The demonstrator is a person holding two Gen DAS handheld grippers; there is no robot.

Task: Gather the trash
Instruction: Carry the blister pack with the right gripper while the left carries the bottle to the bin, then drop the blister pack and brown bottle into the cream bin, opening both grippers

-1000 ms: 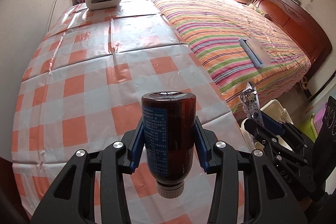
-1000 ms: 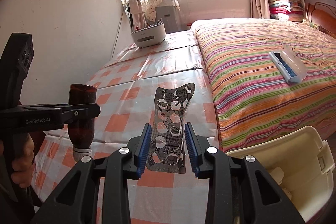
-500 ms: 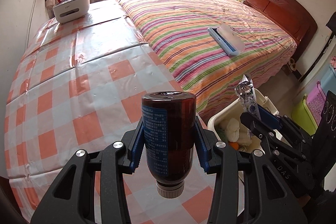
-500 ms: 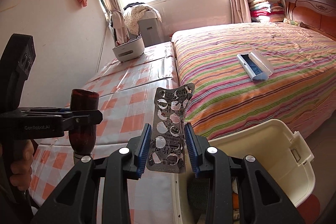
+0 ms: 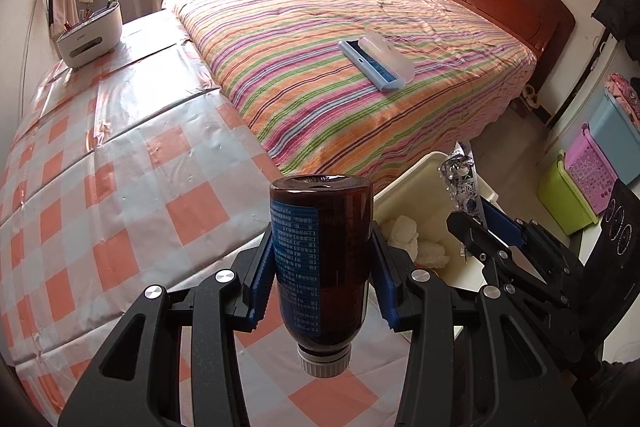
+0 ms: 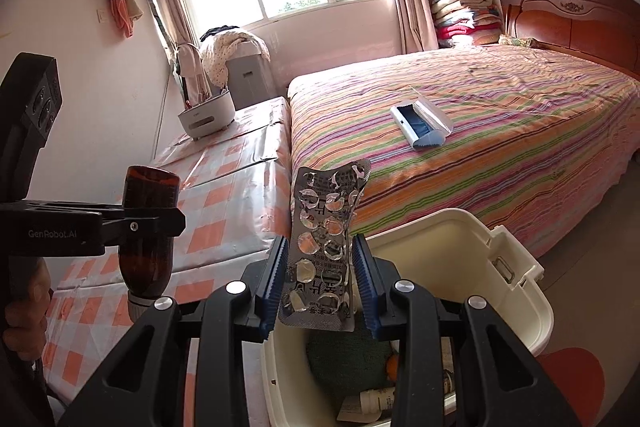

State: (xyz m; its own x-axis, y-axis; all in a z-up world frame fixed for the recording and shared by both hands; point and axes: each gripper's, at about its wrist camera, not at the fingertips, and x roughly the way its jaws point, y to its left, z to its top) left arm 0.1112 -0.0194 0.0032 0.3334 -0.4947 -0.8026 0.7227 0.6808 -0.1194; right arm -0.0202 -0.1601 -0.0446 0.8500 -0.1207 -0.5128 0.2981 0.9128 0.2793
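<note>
My left gripper (image 5: 320, 283) is shut on a brown medicine bottle (image 5: 322, 259) with a blue label, held cap down over the table's front edge. The bottle also shows in the right wrist view (image 6: 150, 231). My right gripper (image 6: 320, 279) is shut on an empty silver blister pack (image 6: 324, 239), held upright above the cream trash bin (image 6: 472, 239). The pack (image 5: 462, 183) and the bin (image 5: 408, 195) also show in the left wrist view. The bin holds tissues, a small bottle and other scraps.
A table with an orange-checked cloth (image 5: 100, 179) is on the left, with a white caddy (image 5: 90, 37) at its far end. A striped bed (image 5: 360, 67) with a blue-white case (image 5: 376, 65) is behind the bin. Coloured baskets (image 5: 580, 183) stand on the right.
Both grippers have swung right, away from the table and toward the bin. The blister pack is now above the bin's opening. Both grips are unchanged.
</note>
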